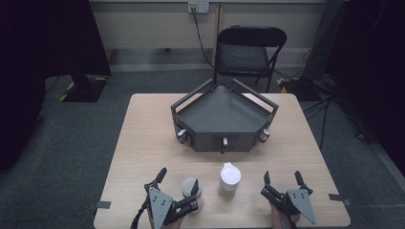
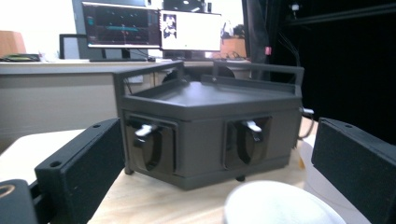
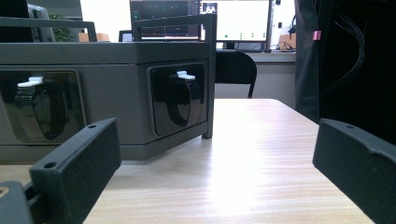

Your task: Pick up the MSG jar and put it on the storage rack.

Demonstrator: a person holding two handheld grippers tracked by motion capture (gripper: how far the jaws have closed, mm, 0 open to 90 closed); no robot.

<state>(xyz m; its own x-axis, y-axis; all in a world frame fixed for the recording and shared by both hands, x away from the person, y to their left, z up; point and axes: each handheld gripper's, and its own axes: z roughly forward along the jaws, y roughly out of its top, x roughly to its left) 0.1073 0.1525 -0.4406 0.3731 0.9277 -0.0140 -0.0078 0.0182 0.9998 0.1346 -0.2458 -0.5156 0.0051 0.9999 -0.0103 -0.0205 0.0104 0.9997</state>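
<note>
Hovering at the near-left of the wooden table, the left gripper has its jaws spread wide around a grey cup; one jaw sits left of the cup, the other just at its right side, and whether the pads touch it can't be told from the high view. In the left gripper view a blurred pale rounded top lies low between the jaws, nothing pinched. A white lidded container stands just right of the cup, near the table's front centre. Right gripper rests at the near-right, jaws wide apart, nothing between them, bare tabletop ahead in its own view. Behind both cups sits a dark grey angled tray unit with three front recesses, each holding a small knob with a light handle. Black folding chair stands beyond the far table edge.
</note>
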